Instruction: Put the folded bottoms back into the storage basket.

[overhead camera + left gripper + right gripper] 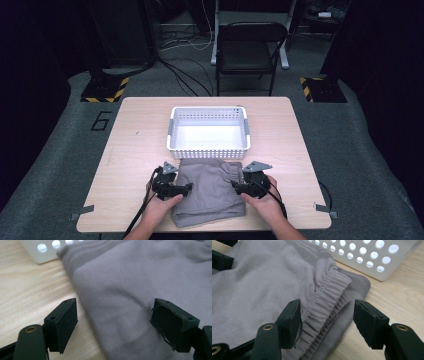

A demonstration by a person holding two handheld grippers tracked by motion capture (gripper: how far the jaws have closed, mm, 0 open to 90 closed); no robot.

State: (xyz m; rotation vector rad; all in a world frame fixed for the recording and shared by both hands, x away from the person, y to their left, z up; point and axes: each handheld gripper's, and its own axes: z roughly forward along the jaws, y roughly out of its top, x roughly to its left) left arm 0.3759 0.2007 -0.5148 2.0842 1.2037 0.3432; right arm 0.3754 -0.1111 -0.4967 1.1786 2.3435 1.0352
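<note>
Dark walls and grey carpet surround a light wooden table [130, 145], with a black folding chair [248, 47] standing beyond its far edge and cables trailing over the floor behind it. On the table, a white perforated basket [208, 148] sits at the middle. Just in front of it lies a folded grey garment [210, 192], its far edge touching or nearly touching the basket's near wall.

Seen from the high view, the left gripper [186, 189] is at the garment's left edge and the right gripper [235, 187] at its right edge, each held by 1 hand; the left hand [162, 206] and right hand [266, 199] come in from the bottom.

Along the left gripper [113, 320], its 2 jaws stand wide apart: 1 is over bare wood just beside the cloth, the other over the cloth itself, so the garment's folded edge runs between them. Neither pad is seen pressing the fabric.

Along the right gripper [327, 323], the jaws are likewise spread. The gathered elastic waistband [327, 292] lies in the gap between them, with 1 jaw over the grey fabric and the other over the wood just past the garment's edge. The basket [372, 258] is close behind.
</note>
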